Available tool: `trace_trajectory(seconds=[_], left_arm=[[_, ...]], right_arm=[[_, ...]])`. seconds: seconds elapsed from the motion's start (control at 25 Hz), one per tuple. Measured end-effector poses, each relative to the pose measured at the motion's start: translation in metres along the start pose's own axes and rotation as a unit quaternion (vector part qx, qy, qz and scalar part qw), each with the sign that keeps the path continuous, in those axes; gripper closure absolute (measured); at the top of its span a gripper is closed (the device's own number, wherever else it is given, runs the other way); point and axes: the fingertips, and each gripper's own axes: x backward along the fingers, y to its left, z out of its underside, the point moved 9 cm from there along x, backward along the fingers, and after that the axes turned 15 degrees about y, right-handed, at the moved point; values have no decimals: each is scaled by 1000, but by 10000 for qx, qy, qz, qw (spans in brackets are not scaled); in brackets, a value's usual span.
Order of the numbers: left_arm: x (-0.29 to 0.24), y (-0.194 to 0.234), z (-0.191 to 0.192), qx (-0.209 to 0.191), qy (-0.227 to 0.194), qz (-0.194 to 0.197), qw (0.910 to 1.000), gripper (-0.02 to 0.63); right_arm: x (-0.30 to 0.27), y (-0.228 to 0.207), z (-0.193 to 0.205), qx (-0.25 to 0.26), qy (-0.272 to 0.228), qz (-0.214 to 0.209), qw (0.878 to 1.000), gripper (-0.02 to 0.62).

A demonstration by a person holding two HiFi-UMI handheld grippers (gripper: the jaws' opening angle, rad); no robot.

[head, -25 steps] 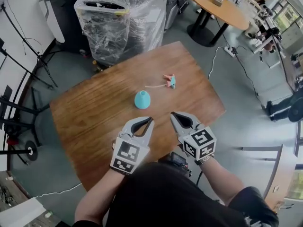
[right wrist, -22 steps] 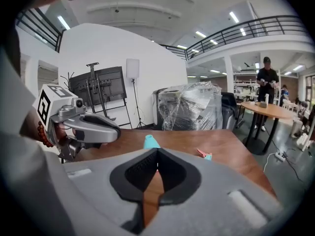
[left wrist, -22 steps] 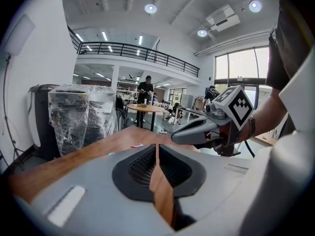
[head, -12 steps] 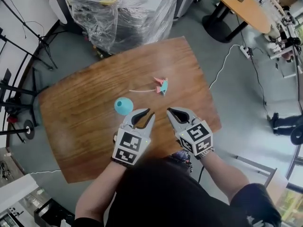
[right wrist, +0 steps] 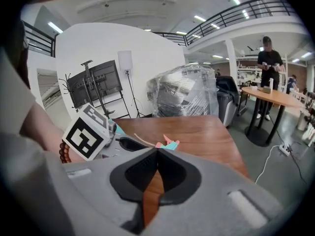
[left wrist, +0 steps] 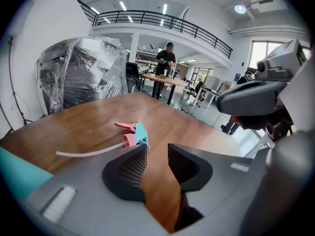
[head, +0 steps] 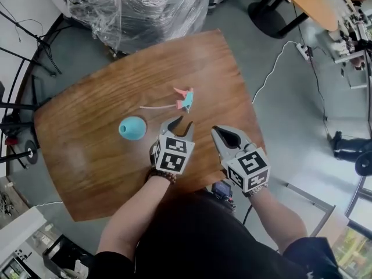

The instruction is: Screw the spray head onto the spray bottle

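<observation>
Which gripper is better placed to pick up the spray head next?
Probably left. The left gripper sits just short of the spray head, its jaws have just been opening, nothing between them; the right gripper is shut and further off.

The spray head (head: 185,97) lies on its side on the wooden surface (head: 87,156), toward the far middle. It has a teal body with a pink trigger and a pink collar. Its thin, pale tube (head: 157,105) runs flat along the wood to the left, slightly curved. The spray bottle (head: 132,128) is plain teal and rounded. It rests on the surface left of the head and nearer the person, just past the tube's free end. The 2 parts are apart and not joined.
</observation>
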Motion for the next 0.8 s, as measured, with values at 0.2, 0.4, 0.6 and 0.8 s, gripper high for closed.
trace_trajectory(seconds=[0.2,0.4,0.6,0.8], left_arm=[[-27,4,-6,120,259,-263,9992,454],[-42,5,-10,132,487,-395,9979,475],[-49,5,-15,127,629,-477,9968,492],[-49,10,-15,157,668,-617,9957,554]], right_arm=[[6,-11,16,-145,61,69,9999,603],[10,-16,23,-231,57,100,9997,603],[12,-17,24,-255,18,79,9996,603],[11,-16,24,-258,-19,51,9997,603]])
